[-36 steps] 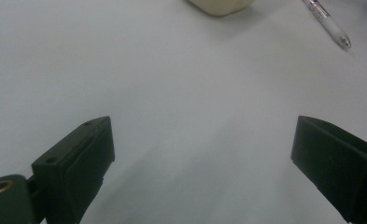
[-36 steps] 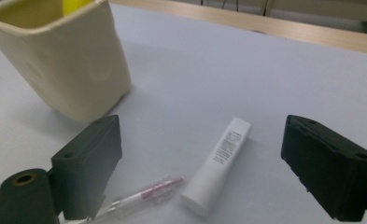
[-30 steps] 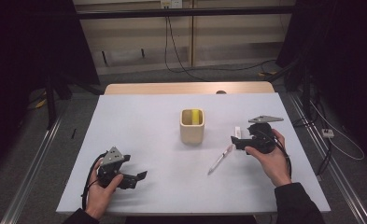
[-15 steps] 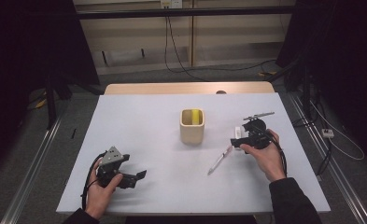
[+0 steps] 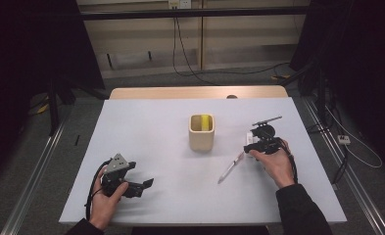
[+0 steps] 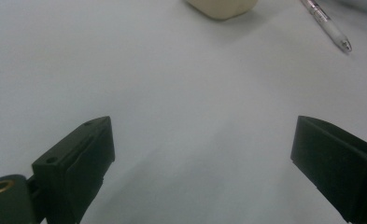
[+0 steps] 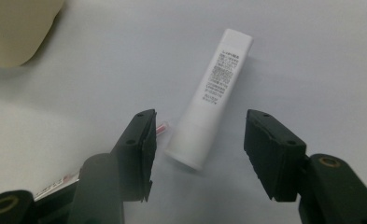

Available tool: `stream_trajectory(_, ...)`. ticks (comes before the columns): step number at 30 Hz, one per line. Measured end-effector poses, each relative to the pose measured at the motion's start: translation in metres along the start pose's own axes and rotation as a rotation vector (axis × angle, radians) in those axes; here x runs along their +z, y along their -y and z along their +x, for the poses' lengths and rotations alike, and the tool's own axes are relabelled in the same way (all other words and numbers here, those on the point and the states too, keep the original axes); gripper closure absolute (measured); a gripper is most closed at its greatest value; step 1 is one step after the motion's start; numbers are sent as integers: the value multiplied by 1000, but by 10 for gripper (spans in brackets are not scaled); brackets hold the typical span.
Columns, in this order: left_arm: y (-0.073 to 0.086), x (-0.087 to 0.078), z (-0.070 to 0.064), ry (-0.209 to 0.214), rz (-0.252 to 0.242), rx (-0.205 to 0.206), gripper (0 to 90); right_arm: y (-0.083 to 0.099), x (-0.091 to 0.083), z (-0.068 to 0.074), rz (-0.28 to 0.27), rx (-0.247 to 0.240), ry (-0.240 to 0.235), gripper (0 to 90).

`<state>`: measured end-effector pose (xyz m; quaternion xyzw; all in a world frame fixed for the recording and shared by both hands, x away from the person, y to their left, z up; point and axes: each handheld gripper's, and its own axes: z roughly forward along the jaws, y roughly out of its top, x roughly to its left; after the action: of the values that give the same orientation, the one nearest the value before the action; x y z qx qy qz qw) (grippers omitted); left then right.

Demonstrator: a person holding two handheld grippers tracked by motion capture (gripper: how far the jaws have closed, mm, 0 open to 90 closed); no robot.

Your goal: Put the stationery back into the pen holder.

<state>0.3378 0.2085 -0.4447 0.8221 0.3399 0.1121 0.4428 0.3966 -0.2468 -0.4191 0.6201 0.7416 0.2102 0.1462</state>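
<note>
Overhead, the right gripper (image 5: 256, 140) hovers just past the pen (image 5: 230, 167), the left gripper (image 5: 140, 185) far off. Along the left gripper's spread jaws lies bare table (image 6: 172, 107). Between the right gripper's parted jaws lies the white tube (image 7: 210, 97), untouched.

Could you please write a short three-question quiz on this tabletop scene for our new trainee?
1. True or false: the right claw is shut on the white tube.
2. Which thing lies between the beige cup and the person's right hand in the high view? A. the pen B. a spoon C. a sponge
3. Fill in: the left claw hovers over the bare white ____, its jaws wide apart.

Key
1. False: its jaws stand open on either side of the tube, which lies flat.
2. A.
3. table.
</note>
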Motion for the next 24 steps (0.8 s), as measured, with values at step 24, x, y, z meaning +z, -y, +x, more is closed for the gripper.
stream_trajectory(24, 0, 0, 0, 6, -2, 0, 61, 0, 17, 6, 68, 51, 30, 608)
